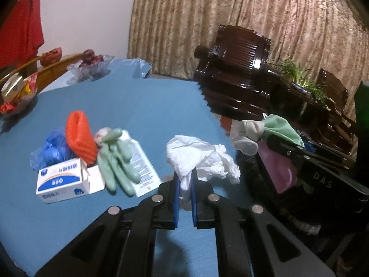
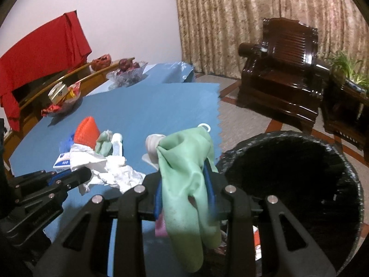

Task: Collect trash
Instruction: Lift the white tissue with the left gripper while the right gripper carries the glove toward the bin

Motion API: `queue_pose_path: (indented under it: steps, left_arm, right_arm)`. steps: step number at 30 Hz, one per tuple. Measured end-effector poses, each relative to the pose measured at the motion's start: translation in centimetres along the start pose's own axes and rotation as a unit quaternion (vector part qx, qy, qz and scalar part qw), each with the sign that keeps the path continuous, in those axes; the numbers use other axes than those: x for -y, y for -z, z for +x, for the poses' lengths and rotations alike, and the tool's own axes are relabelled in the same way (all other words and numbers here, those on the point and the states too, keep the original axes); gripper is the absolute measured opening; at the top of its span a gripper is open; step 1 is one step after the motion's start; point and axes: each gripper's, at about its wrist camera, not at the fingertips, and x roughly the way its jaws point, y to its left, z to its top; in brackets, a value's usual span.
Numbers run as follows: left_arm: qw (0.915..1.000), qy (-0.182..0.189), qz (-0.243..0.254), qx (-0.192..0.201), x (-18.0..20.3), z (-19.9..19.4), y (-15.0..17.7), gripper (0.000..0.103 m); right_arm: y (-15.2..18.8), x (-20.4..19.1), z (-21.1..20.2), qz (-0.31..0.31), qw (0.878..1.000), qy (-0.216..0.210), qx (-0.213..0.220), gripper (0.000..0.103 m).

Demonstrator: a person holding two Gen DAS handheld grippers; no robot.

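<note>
Your left gripper (image 1: 185, 180) is clamped on the crumpled white tissue (image 1: 203, 159), just inside the counter's (image 1: 143, 106) jagged right edge. Your right gripper (image 2: 185, 180) pinches a green glove (image 2: 184, 161) at that edge, beside the black bin (image 2: 299, 180); open floor lies beyond. Leftward, a white box (image 1: 62, 182), another green glove (image 1: 117, 159) and orange netting (image 1: 79, 136) crowd the counter.

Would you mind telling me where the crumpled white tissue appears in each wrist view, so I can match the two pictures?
Left wrist view: the crumpled white tissue sits at centre, pinched in the left tongs.
Right wrist view: the same tissue lies lower left, at the tip of the left tongs entering from the left edge.
Shared landmark: the orange ribbed item on the blue table cover.
</note>
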Motion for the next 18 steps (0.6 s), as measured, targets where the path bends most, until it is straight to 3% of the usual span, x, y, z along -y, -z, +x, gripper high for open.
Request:
queue_pose_path:
  steps: [8, 18]
  left_arm:
    - [0.9994, 0.02, 0.015, 0.023, 3.1, -0.4, -2.1, 0.008]
    - [0.9969, 0.058, 0.046, 0.024, 8.1, 0.5, -3.4, 0.008]
  right_arm:
    - [-0.5, 2.9, -3.7, 0.015, 0.999, 0.028, 0.021, 0.029]
    - [1.0, 7.8, -7.9, 0.042, 0.995, 0.087, 0.028, 0.03]
